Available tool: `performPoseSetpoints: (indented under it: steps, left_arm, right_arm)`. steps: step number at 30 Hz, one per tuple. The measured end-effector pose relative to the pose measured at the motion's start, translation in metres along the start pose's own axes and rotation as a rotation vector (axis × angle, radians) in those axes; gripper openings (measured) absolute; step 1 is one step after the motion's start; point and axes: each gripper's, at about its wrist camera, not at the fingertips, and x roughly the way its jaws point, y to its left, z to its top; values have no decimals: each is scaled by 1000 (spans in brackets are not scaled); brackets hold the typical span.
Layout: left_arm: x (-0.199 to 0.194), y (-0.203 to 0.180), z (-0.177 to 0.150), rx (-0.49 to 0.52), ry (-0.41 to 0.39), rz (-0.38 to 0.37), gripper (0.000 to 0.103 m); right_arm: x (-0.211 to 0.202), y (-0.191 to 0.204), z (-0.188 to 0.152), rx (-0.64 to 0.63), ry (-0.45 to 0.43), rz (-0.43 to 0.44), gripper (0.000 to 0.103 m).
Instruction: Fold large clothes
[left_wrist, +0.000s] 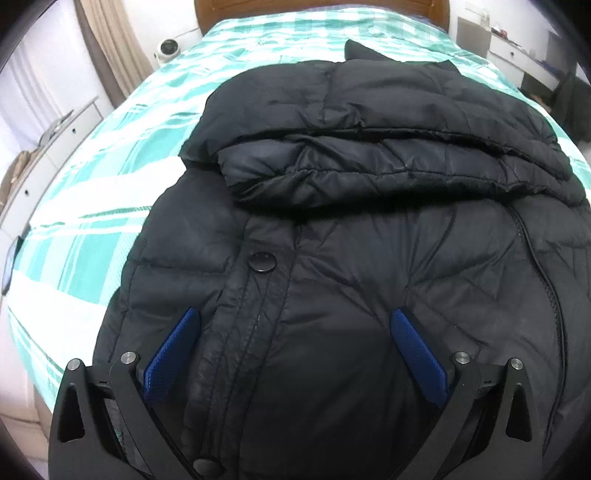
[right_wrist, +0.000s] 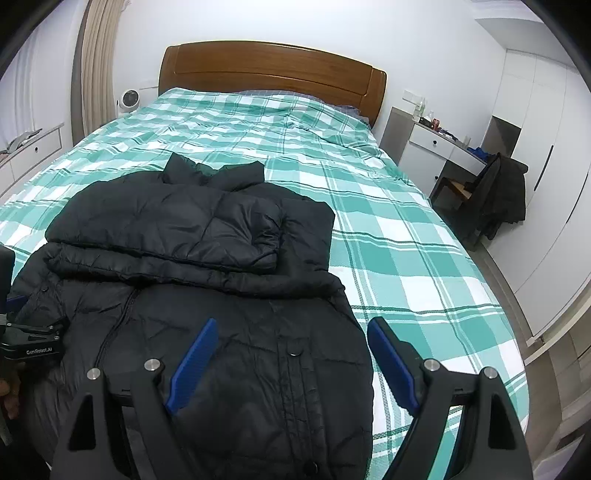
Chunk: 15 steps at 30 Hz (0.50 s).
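A black puffer jacket (left_wrist: 332, 258) lies on the green checked bed (left_wrist: 110, 155). Its sleeves are folded across the chest and its collar points to the headboard. My left gripper (left_wrist: 295, 321) is open and empty, hovering over the jacket's lower front by the snap placket. My right gripper (right_wrist: 291, 328) is open and empty over the jacket's (right_wrist: 229, 314) lower right part, its right finger (right_wrist: 391, 358) past the jacket's edge above the bedcover (right_wrist: 388, 240). The left gripper's body (right_wrist: 29, 339) shows at the left edge of the right wrist view.
A wooden headboard (right_wrist: 273, 70) stands at the far end. A white desk (right_wrist: 436, 144) and a chair draped with dark clothes (right_wrist: 495, 192) are on the right, white wardrobes (right_wrist: 546, 155) beyond. A small fan (right_wrist: 129, 99) and a white cabinet (right_wrist: 29, 151) are on the left.
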Motion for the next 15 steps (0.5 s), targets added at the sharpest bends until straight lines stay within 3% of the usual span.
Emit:
performPoseSetpoints:
  steps: [15]
  left_arm:
    - [5,20,-3,-26,19,-41,103]
  right_arm:
    - [-9,0,3,-29,-29,-44,85]
